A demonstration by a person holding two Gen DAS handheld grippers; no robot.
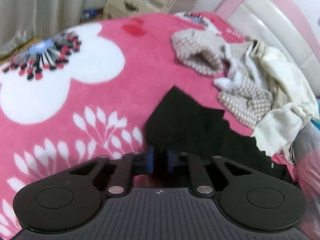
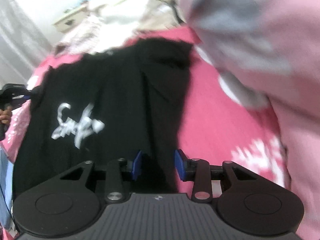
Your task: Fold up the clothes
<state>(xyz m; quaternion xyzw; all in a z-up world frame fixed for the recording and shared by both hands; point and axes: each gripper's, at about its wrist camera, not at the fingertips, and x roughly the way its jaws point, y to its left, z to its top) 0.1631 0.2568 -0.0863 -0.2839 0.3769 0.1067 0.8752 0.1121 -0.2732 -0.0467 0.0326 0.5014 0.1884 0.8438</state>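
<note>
1. In the left wrist view, the left gripper [image 1: 160, 159] is seen pinched together on the edge of the black shirt [image 1: 192, 124]. The shirt is laid on the pink flower blanket [image 1: 80, 104], probably so that it can be pulled flat for folding. A heap of other clothes [image 1: 250, 76] is seen only here (beside the shirt's far corner).

2. In the right wrist view, the right gripper [image 2: 158, 166] is held apart over the shirt's other edge, with black cloth between the pads, not squeezed. The silver writing [image 2: 78, 126] on the shirt is shown only here.
</note>
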